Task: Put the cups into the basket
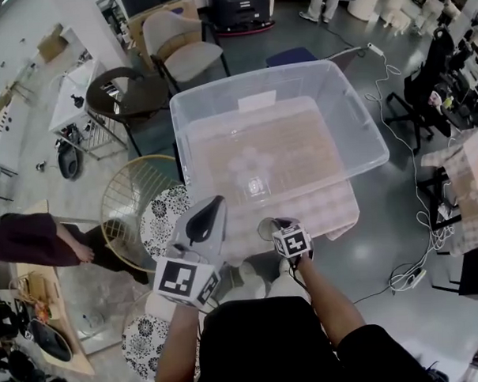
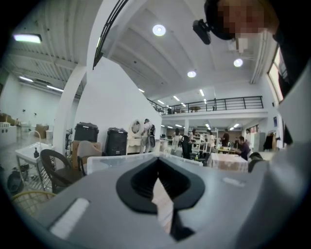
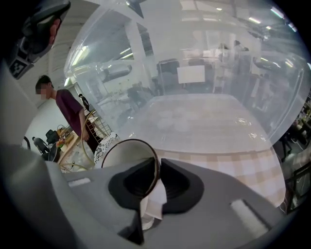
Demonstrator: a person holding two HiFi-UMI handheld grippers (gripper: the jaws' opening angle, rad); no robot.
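Yellow wire basket stands at far left on the floor, well apart from the work; noted, not in use. My left claw comes next. Its pads are closed on each other with nothing between them, and it is held about level, short of the tub and idle. To its right is the cup, white with a dark rim, at the near edge of the checked cloth. It sits just outside the near wall of the clear plastic tub, which I judge to be the receptacle meant. I cannot tell whether its base still bears on the cloth. My right claw is angled down and clenched on one side of the cup's rim, one pad inside the mouth and one outside. Assessment: a one-wall pinch will let the cup tilt, so the hold should stay firm. The lift should go straight up until the base clears the tub's near wall, then forward. Recommend lowering well inside before letting go, not dropping from the rim. The left claw should stay clear of that path.
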